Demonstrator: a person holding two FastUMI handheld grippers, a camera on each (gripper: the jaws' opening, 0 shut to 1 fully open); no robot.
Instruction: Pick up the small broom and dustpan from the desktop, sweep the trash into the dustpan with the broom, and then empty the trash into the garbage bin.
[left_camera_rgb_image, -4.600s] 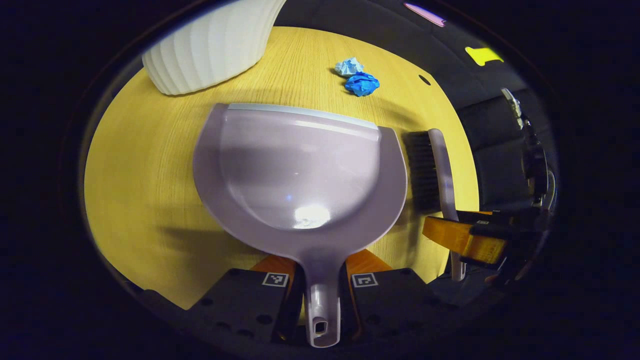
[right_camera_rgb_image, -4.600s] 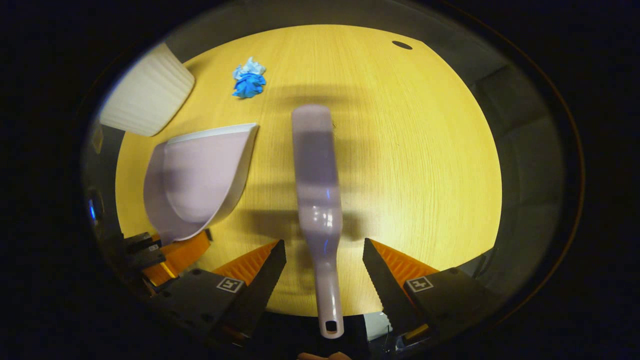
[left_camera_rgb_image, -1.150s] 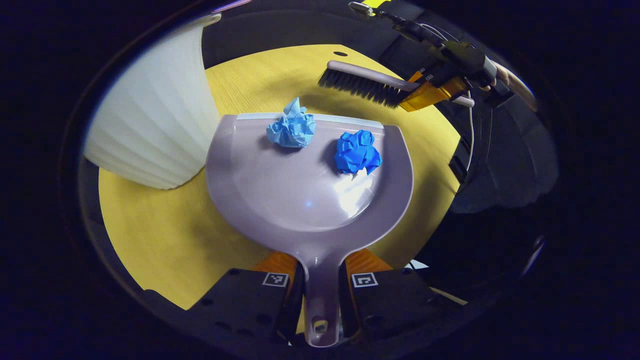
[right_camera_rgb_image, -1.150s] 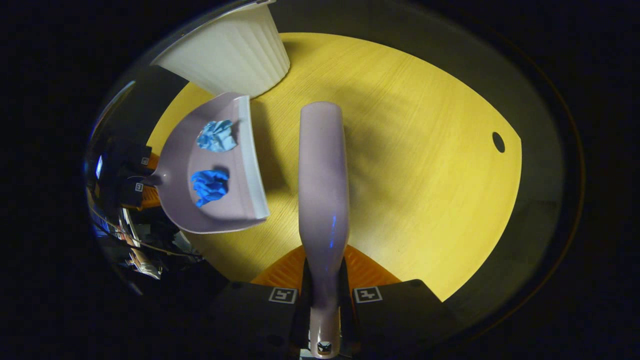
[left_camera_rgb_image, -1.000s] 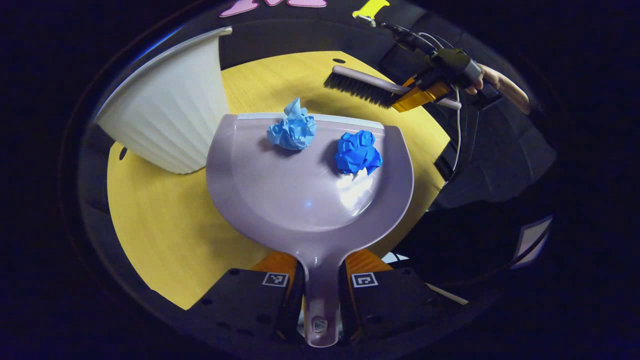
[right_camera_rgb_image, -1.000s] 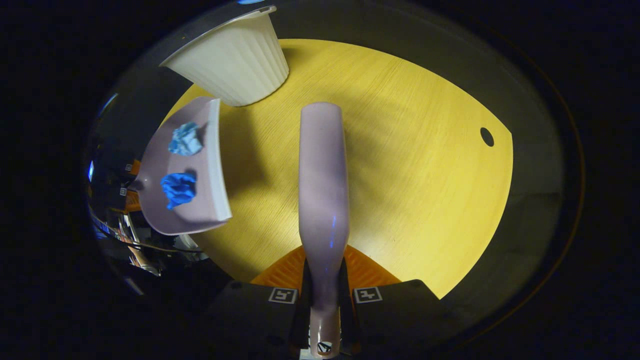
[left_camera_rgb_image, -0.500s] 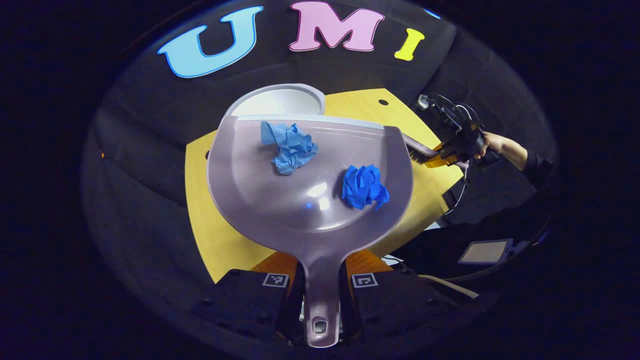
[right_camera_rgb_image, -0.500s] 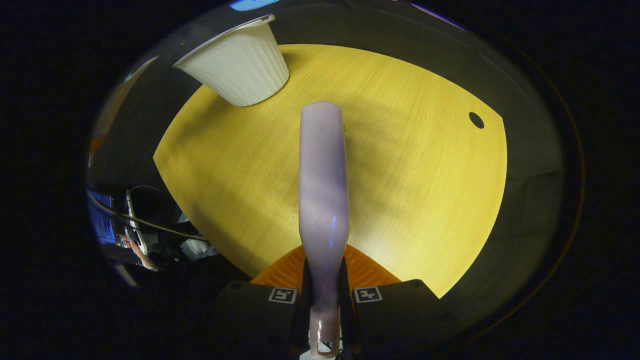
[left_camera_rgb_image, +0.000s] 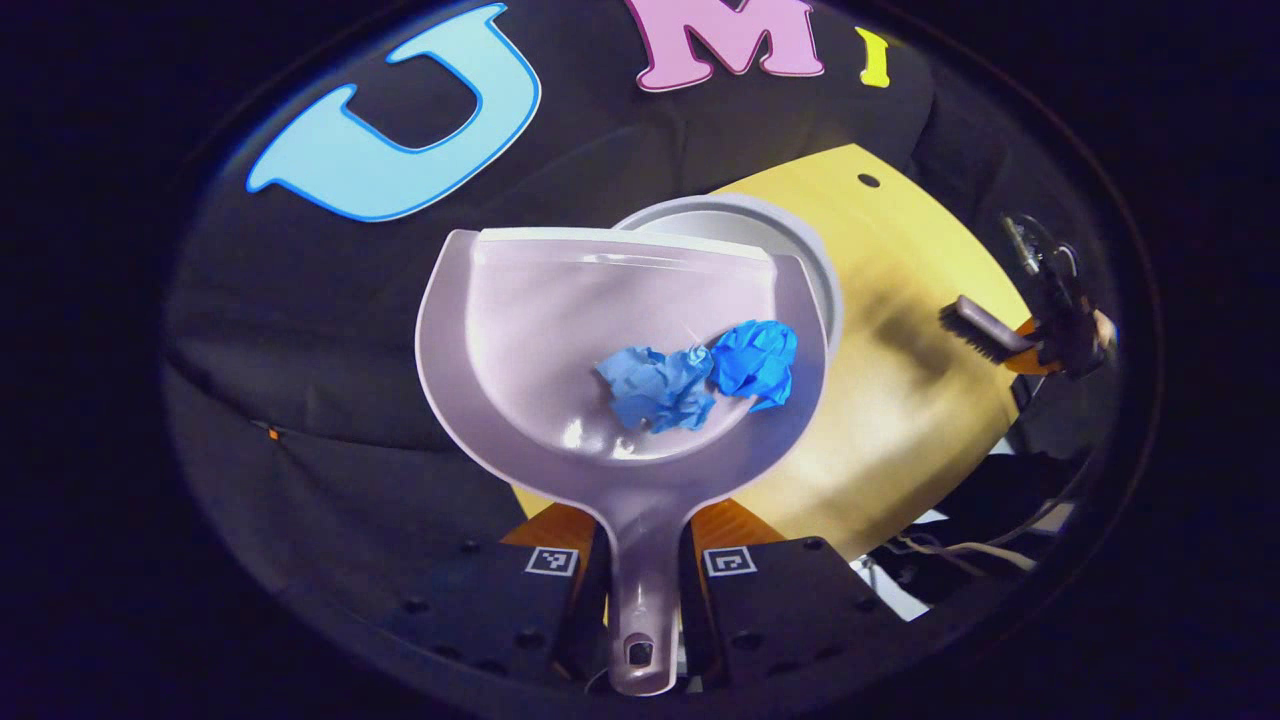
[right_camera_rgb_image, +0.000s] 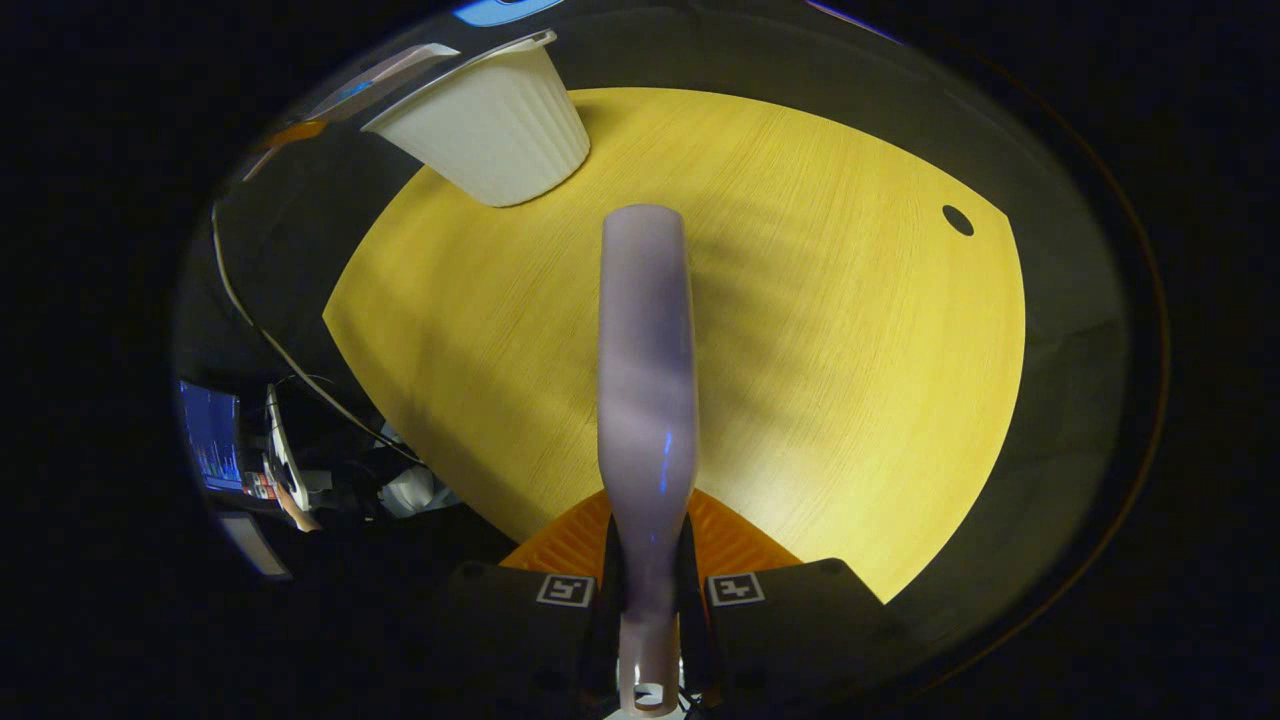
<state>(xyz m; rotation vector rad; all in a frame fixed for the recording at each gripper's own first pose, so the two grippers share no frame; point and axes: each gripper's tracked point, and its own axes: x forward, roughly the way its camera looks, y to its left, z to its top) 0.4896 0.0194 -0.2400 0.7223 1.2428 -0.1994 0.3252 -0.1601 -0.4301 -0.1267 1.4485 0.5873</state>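
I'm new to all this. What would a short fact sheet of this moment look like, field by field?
Left gripper: shut on the handle of the pale lilac plastic dustpan
Dustpan load: two crumpled blue paper balls, lying together near the pan's back
Dustpan position: raised, in front of the white ribbed garbage bin
Right gripper: shut on the lilac-handled small broom
Surface: yellow wooden desktop
Step left: tip the paper into the bin

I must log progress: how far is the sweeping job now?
Done: both paper balls lie in the dustpan. In hand: the left gripper holds it beside the white bin; the right gripper holds the broom. Left: tip the trash in.
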